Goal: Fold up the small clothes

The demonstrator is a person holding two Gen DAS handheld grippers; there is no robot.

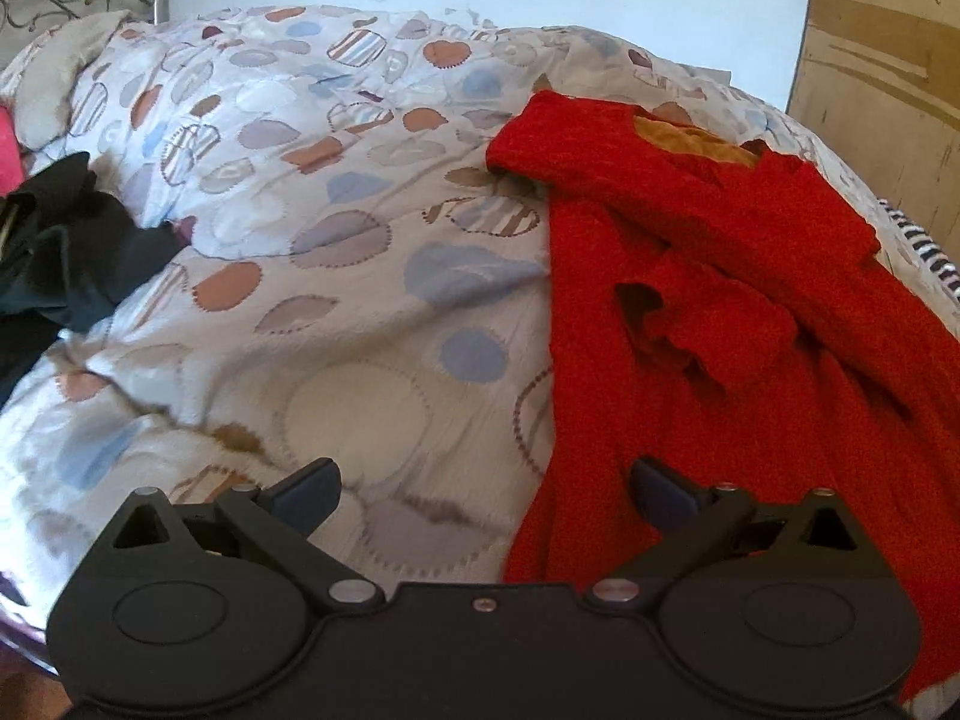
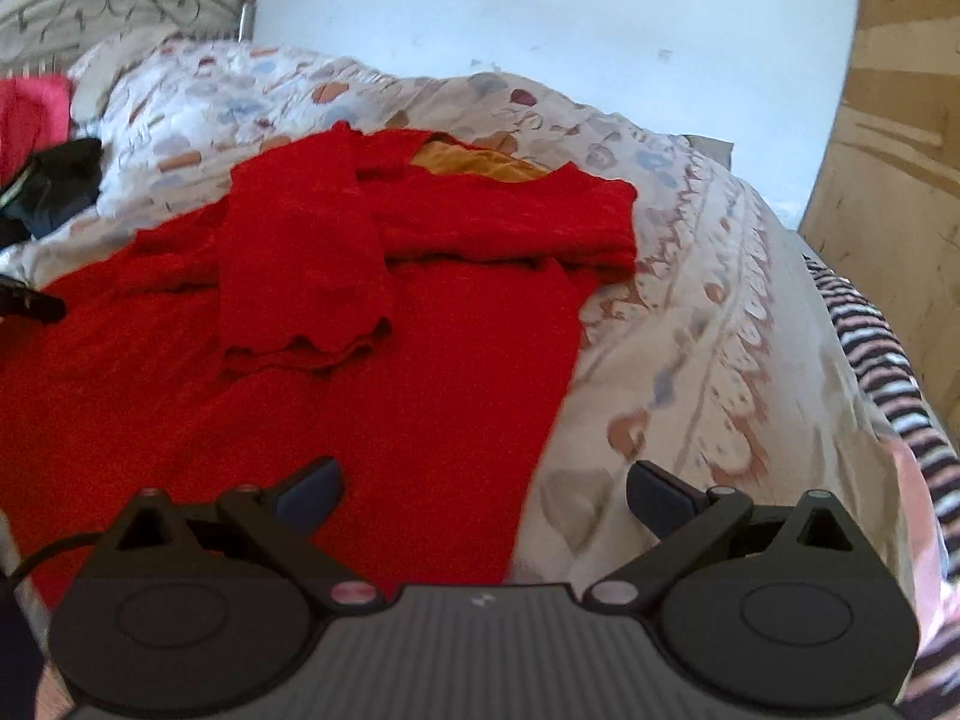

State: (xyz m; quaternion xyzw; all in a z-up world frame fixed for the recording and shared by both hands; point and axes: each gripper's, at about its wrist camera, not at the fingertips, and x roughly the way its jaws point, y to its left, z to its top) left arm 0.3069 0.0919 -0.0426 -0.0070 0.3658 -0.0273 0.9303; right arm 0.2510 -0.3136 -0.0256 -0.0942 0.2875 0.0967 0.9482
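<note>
A red knit garment (image 1: 750, 312) lies spread on the patterned bedcover (image 1: 336, 276), both sleeves folded across its body; an orange lining shows at the neck (image 1: 690, 141). My left gripper (image 1: 483, 489) is open and empty, low over the garment's left bottom edge. In the right wrist view the same garment (image 2: 420, 360) fills the left and middle, one sleeve (image 2: 300, 276) lying down over the chest. My right gripper (image 2: 483, 489) is open and empty over the garment's right bottom edge. The tip of the left gripper (image 2: 30, 303) shows at the far left.
A pile of dark clothes (image 1: 66, 246) lies at the left of the bed, with a pink item (image 2: 30, 120) behind it. A metal headboard (image 2: 120, 6) stands at the back left. A striped cloth (image 2: 888, 372) hangs at the bed's right edge beside a wooden panel (image 2: 888, 180).
</note>
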